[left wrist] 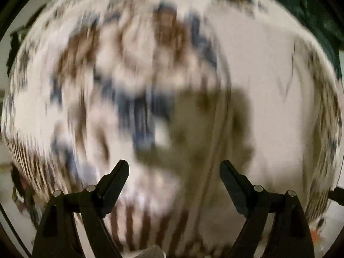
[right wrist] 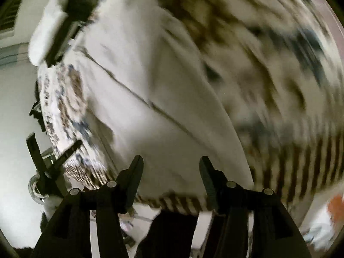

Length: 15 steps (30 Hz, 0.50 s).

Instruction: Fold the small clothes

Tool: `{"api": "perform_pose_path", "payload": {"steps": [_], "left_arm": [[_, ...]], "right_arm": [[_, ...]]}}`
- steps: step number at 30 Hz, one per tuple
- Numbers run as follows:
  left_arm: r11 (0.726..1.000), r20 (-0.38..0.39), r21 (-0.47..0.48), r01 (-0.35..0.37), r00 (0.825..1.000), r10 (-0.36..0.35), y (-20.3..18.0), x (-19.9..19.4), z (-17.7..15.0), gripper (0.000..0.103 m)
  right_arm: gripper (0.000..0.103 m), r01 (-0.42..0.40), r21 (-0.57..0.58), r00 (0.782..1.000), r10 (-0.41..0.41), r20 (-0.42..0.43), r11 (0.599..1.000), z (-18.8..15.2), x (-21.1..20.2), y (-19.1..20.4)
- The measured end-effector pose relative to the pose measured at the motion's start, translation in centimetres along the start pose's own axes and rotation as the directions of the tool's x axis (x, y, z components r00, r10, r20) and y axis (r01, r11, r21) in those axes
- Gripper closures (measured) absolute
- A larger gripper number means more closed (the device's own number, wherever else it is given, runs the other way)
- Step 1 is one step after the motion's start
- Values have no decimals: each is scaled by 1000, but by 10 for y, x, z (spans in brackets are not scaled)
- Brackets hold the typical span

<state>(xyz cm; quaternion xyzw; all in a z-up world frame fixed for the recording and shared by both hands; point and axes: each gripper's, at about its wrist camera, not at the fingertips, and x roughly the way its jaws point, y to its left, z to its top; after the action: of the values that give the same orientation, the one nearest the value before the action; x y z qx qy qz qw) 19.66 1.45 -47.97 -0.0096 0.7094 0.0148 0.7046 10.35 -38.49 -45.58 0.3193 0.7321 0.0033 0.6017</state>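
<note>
Pale tabletop (right wrist: 15,111), patterned garment (left wrist: 90,68) spread beneath.
Left gripper (left wrist: 174,169) and right gripper (right wrist: 171,166) apart, empty; best pinching one hem evenly.

Heavy motion blur, perhaps overhead light, fisheye-warped edges

One garment (left wrist: 172,86) filled both views: a white piece printed with brown and blue patches and brown stripes, too blurred to count its folds. Two hand-held grippers were there, the left hand-held gripper (left wrist: 174,167) and the right hand-held gripper (right wrist: 171,163), each with two black fingers spread apart.
</note>
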Motion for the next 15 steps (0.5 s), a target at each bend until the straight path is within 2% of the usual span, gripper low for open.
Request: {"api": "perform_pose_path", "payload": {"steps": [4,7,9,11,13,14,15], "left_arm": [[998,-138,-68,7,990,-17,2,36,-70,16],[995,-160,-96,34,986,-49,-1,53,-98,19],[991,-163,-108,72,983,-90,-3,63,-108,19],[987,-166,-111,112,978,-129,-5,69,-113,24],[985,-147,-90,148,976,-160,-10,70,-116,57],[985,-141,-77,156,976,-166,-14,69,-120,66],[984,-133,-67,166,976,-173,-17,67,-120,86]], "right_arm": [[46,81,77,997,-80,-17,994,-45,14,-62],[46,113,93,994,-113,-7,989,-57,29,-96],[46,106,99,994,-106,-11,989,-60,40,-114],[46,93,98,996,-92,-20,991,-59,52,-124],[46,55,95,998,-52,-29,994,-62,62,-130],[46,40,93,999,-37,-29,995,-60,70,-129],[46,23,94,999,-20,-26,995,-56,81,-124]]}}
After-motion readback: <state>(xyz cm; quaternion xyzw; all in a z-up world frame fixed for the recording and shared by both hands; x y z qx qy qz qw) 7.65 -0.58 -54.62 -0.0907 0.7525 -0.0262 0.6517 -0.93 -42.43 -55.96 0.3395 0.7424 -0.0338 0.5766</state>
